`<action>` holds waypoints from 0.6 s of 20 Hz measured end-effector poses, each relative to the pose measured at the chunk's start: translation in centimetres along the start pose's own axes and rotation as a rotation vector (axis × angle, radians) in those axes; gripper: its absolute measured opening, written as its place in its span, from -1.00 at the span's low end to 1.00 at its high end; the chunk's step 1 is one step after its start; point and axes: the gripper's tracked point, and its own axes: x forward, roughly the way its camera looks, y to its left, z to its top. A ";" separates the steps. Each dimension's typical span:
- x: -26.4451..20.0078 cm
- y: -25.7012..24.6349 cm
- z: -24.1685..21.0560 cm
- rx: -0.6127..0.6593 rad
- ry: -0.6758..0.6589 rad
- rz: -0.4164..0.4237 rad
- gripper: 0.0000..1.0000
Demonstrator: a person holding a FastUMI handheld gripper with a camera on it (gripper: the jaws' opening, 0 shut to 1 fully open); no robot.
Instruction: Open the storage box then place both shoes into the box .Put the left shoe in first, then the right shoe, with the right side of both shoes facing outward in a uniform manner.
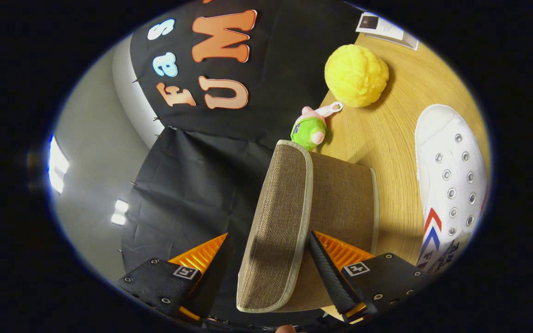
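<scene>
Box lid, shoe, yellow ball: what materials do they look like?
Box lid, between the gripper fingers: coarse brown woven fabric, matte, pale edge binding. Shoe: white canvas apparently, metal eyelets. Yellow ball: fuzzy, probably plush or yarn.

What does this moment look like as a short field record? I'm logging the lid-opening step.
gripper: gripper with fingers on either side of the box lid, contact on both sides unclear
box lid: brown fabric lid, raised between the fingers
storage box: box body on the wooden table
shoe: white shoe beside the box
beyond box: green plush toy, yellow ball
</scene>
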 end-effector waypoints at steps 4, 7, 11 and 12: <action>-0.7 1.8 0.6 0.051 -0.025 0.109 0.94; -1.3 2.7 0.5 0.013 -0.037 0.160 0.88; -1.1 4.6 -0.8 -0.002 -0.010 0.223 0.57; -0.5 4.2 -1.6 -0.025 0.008 0.200 0.42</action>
